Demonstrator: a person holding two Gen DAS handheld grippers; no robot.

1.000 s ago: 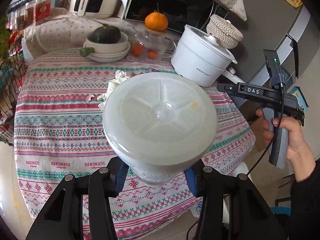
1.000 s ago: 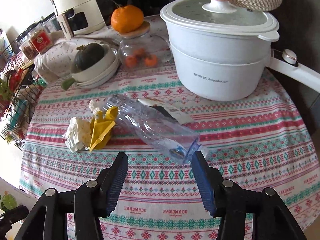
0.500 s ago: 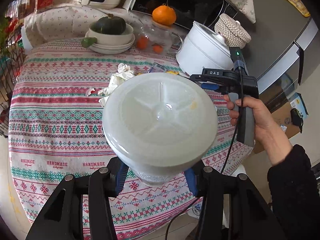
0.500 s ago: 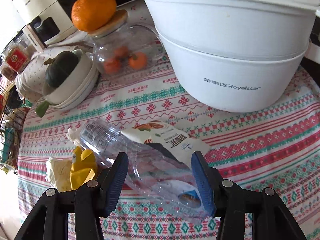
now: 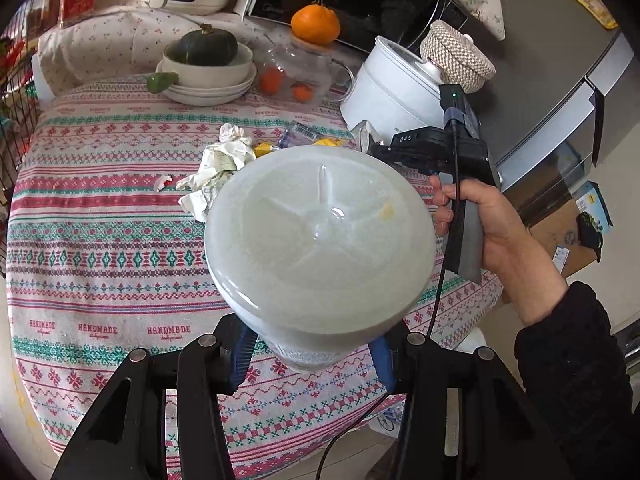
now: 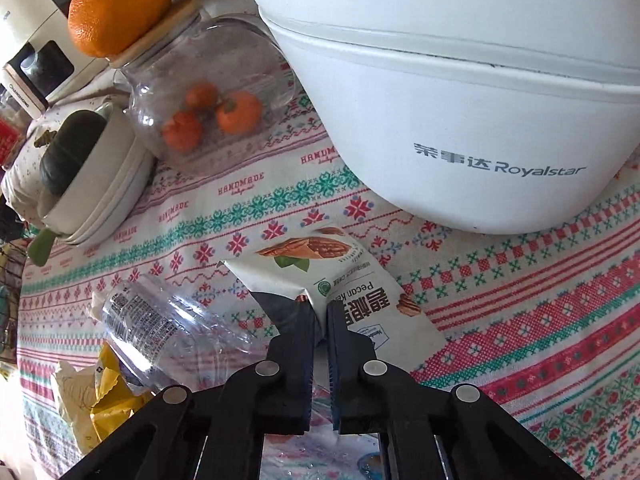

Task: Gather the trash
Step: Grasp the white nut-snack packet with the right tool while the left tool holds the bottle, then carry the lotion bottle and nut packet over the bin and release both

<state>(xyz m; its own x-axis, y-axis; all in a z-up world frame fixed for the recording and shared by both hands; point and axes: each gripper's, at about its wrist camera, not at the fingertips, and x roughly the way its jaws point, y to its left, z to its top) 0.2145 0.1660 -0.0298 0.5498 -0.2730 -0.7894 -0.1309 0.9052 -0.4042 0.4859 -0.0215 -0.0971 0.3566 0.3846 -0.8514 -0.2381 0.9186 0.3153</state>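
Observation:
My left gripper (image 5: 311, 360) is shut on a white translucent plastic container (image 5: 320, 236), whose round base faces the camera above the table. In the right wrist view my right gripper (image 6: 320, 316) is shut, pinching a raised fold of the white pecan snack wrapper (image 6: 360, 280). That wrapper lies on the patterned tablecloth (image 6: 520, 320), partly over a crushed clear plastic bottle (image 6: 160, 328). A yellow wrapper (image 6: 100, 396) lies left of the bottle. Crumpled white paper (image 5: 220, 164) sits beyond the container. A hand (image 5: 492, 224) holds the right gripper's handle.
A big white electric pot (image 6: 460, 120) stands right behind the wrapper. Left of it are a glass jar (image 6: 208, 92) of small oranges with an orange (image 6: 116, 4) on top, and stacked bowls (image 6: 92, 200) holding a dark squash. The table edge runs along the near side.
The right gripper came down and forward over the bottle and wrapper, and its jaws went from wide apart to shut. The left gripper kept still with its container.

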